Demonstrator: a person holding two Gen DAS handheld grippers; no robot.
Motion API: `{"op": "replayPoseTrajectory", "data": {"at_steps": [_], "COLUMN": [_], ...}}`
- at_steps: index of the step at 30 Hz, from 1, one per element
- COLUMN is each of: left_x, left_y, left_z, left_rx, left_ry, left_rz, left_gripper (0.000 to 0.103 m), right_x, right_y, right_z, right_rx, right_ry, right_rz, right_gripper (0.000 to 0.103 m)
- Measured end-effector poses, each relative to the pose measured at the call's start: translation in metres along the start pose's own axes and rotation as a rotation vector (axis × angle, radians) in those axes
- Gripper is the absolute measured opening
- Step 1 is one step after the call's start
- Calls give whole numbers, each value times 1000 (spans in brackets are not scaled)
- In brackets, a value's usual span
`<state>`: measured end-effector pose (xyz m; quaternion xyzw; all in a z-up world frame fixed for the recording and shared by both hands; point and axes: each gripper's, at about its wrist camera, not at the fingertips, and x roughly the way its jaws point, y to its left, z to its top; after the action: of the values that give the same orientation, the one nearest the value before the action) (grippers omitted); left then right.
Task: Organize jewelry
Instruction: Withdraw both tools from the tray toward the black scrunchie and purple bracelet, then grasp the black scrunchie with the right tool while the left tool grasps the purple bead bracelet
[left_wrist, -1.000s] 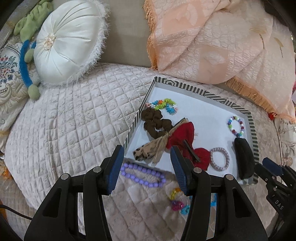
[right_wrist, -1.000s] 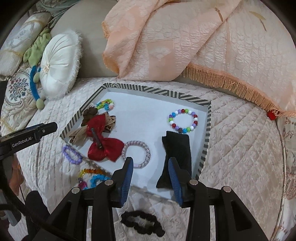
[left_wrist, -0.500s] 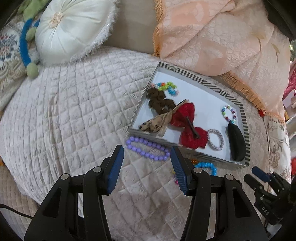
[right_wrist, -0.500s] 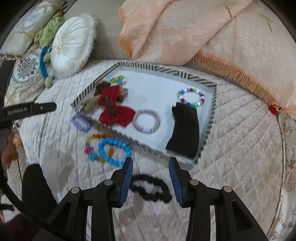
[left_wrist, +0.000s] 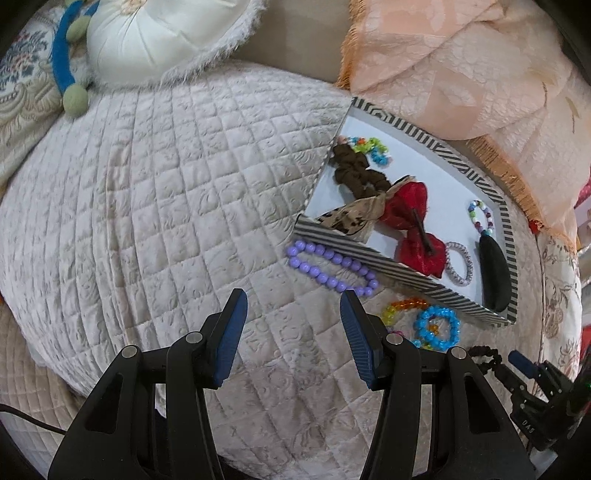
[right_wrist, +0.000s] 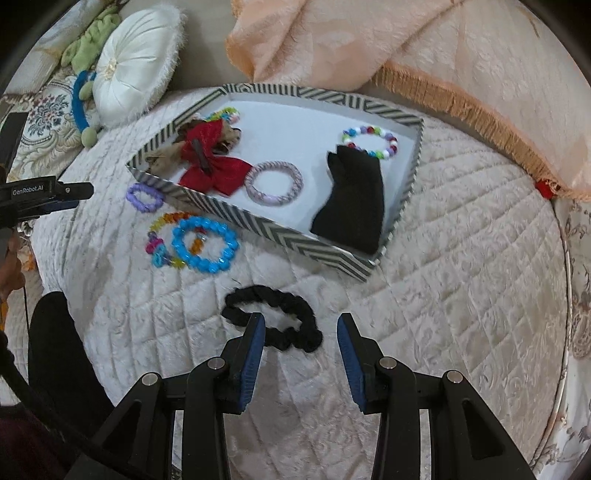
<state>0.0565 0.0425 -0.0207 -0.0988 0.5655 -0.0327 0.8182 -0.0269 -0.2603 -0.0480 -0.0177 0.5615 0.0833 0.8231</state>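
Observation:
A striped-rim tray (right_wrist: 280, 234) (left_wrist: 373, 258) on the quilted bed holds a red bow (right_wrist: 210, 162), a lilac hair tie (right_wrist: 274, 183), a black pouch (right_wrist: 354, 203), a multicoloured bead bracelet (right_wrist: 369, 142) and a brown scrunchie (left_wrist: 356, 171). Outside it lie a purple bead bracelet (left_wrist: 328, 267) (right_wrist: 144, 197), a blue bead bracelet (right_wrist: 205, 243) (left_wrist: 437, 326), a rainbow bracelet (right_wrist: 162, 236) and a black scrunchie (right_wrist: 273, 317). My left gripper (left_wrist: 293, 308) is open and empty, just short of the purple bracelet. My right gripper (right_wrist: 300, 330) is open above the black scrunchie's near edge.
A white round cushion (right_wrist: 133, 81) and a green-and-blue plush (left_wrist: 62, 62) sit at the back left. A peach fringed blanket (right_wrist: 388, 48) drapes behind the tray. The right gripper's body (left_wrist: 532, 402) shows at the left view's lower right corner.
Both grippers have drawn back from over the tray toward the near side of the bed and sunk a little. The loose bracelets and black scrunchie have come into view ahead of the fingers.

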Motion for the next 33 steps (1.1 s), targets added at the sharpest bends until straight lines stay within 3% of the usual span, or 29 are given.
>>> {"op": "replayPoseTrajectory", "data": {"at_steps": [33], "left_x": [22], "left_y": [6], "left_z": [3], "left_rx": [-17], "left_ry": [40], "left_rz": [19], "left_gripper": [52], "right_x": [39], "right_y": [-8], "right_z": [9], "right_rx": [23], "right_ry": [68], "right_rz": [12], "right_gripper": [39]}}
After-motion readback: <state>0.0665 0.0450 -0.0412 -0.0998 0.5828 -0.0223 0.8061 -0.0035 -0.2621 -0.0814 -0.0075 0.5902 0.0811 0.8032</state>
